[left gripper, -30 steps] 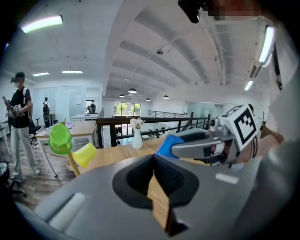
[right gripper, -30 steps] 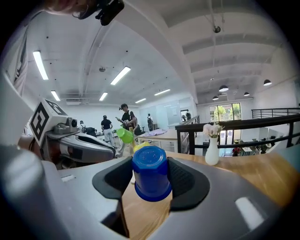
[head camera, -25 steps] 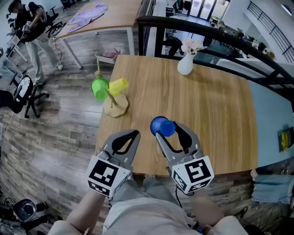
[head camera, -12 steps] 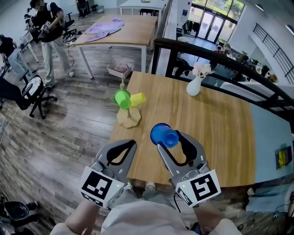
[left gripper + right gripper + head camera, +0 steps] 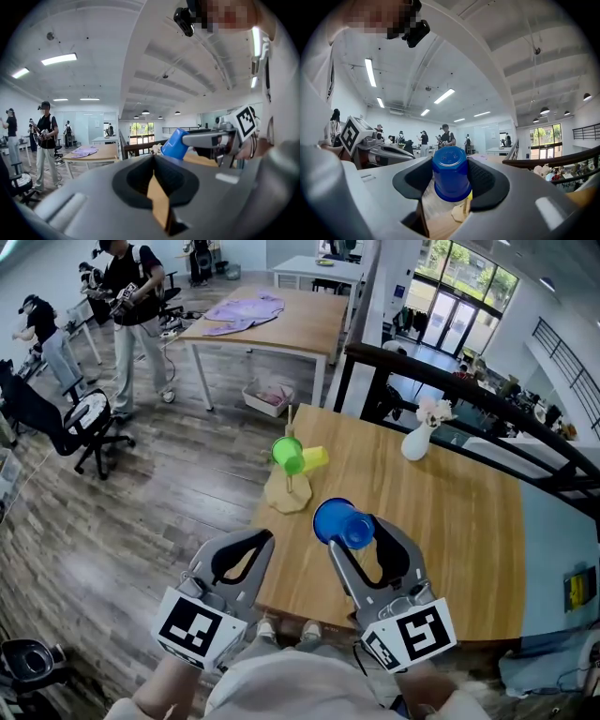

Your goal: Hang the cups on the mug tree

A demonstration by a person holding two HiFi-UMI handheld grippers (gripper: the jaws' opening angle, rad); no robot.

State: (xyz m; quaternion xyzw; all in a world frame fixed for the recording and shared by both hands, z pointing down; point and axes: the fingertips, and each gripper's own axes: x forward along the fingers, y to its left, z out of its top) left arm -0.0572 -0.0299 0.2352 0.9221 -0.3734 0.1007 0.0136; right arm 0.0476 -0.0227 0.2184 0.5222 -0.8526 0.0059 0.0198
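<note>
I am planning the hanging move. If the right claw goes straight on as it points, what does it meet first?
Likely nothing near: in the right gripper view the mug tree shows below the blue cup, so the right claw seems aimed over it. Depth is unclear.

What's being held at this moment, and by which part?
The right gripper clamps the blue cup by its side walls; the left gripper holds nothing.

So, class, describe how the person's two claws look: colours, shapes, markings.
The left claw and right claw are grey and wedge-shaped, with black textured pads lining the inside. Each carries a white cube with black square markers at its rear.
</note>
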